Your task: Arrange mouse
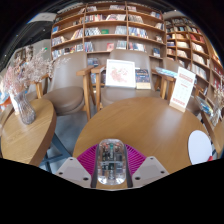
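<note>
A clear, see-through mouse (112, 161) with its inner parts visible is held between my two fingers, raised above the round wooden table (150, 122). My gripper (112, 166) is shut on it, with the magenta pads (88, 159) pressing on both of its sides. The mouse points forward along the fingers, over the table's near edge.
A white disc (200, 147) lies at the table's right edge. A second wooden table (20, 140) at the left bears a vase of dried flowers (24, 85). Chairs (70, 85), a standing sign (183, 88) and bookshelves (110, 28) stand beyond.
</note>
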A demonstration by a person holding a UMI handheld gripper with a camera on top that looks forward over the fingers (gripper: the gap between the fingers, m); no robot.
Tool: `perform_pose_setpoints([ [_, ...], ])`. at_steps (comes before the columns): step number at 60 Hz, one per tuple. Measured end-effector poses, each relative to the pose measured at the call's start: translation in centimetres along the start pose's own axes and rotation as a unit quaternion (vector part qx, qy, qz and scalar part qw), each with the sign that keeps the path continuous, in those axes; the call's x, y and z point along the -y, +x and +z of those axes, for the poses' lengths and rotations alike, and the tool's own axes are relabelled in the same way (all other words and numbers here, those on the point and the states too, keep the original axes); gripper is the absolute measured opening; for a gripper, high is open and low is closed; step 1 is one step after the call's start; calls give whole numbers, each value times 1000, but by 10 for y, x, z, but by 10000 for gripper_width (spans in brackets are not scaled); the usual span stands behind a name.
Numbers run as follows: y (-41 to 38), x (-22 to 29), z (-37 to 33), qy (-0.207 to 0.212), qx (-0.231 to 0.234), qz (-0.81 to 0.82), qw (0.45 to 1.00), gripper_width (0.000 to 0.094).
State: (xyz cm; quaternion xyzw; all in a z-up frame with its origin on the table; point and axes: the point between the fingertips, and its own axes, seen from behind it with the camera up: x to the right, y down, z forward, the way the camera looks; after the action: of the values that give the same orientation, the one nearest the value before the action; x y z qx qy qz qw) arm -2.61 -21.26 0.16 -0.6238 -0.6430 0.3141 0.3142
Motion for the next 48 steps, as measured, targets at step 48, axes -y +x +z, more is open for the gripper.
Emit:
perform_pose_setpoints([
  [48,397,-26,-27,-20,-114,29,993,398],
])
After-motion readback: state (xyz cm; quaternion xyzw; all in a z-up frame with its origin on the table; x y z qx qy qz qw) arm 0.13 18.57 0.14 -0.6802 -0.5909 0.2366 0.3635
